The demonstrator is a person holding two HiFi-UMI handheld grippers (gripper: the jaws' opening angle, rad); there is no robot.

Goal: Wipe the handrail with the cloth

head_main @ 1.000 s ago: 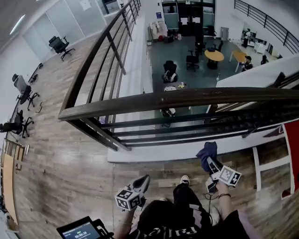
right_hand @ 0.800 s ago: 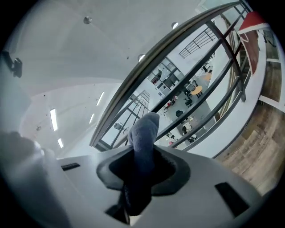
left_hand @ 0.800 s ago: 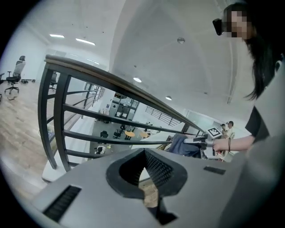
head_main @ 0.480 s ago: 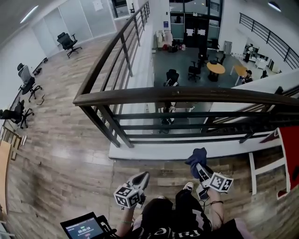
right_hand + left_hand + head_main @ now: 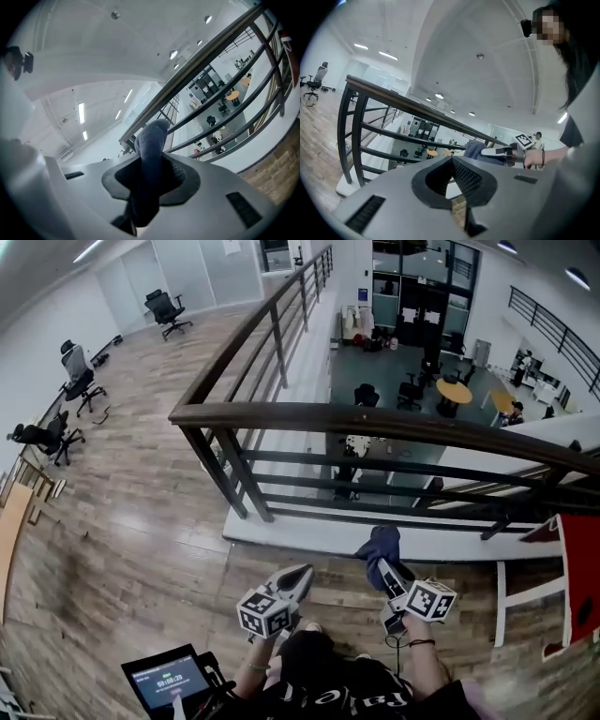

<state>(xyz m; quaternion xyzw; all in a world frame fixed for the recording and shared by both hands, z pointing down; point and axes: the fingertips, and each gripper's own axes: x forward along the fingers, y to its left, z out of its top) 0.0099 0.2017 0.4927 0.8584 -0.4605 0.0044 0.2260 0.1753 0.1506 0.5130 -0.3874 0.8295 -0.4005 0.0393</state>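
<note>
Right gripper (image 5: 384, 565) sits low in front of the person, fingers clenched on the blue cloth (image 5: 379, 542). The right gripper view shows it well: the cloth (image 5: 151, 154) is pinched between the fingers and bunches up past the tips in a soft roll. Firm hold, by the look of it.

Ahead is the handrail (image 5: 375, 423), a dark top rail running across the head view over black bars, with an open lower floor beyond. The cloth is well short of it, lower than the rail and on the person's side. No contact, so I'd say no wiping has begun. This looks like the approach step, cloth in hand and the rail ahead.

Left gripper (image 5: 298, 576) hangs low over the wooden floor (image 5: 112, 521) near the person's legs. Its own view shows the fingers pressed together with nothing between them. It seems to have no job here.

Next move, as I judge it: lift the right gripper and carry it forward until the free bunch of cloth lands on top of the rail. Then press lightly and slide along the rail's length. Only a short bunch clears the fingertips, so the approach angle matters. Cloth should meet the wood first, not the hard fingers, and the grip must stay tight during the slide.
</note>
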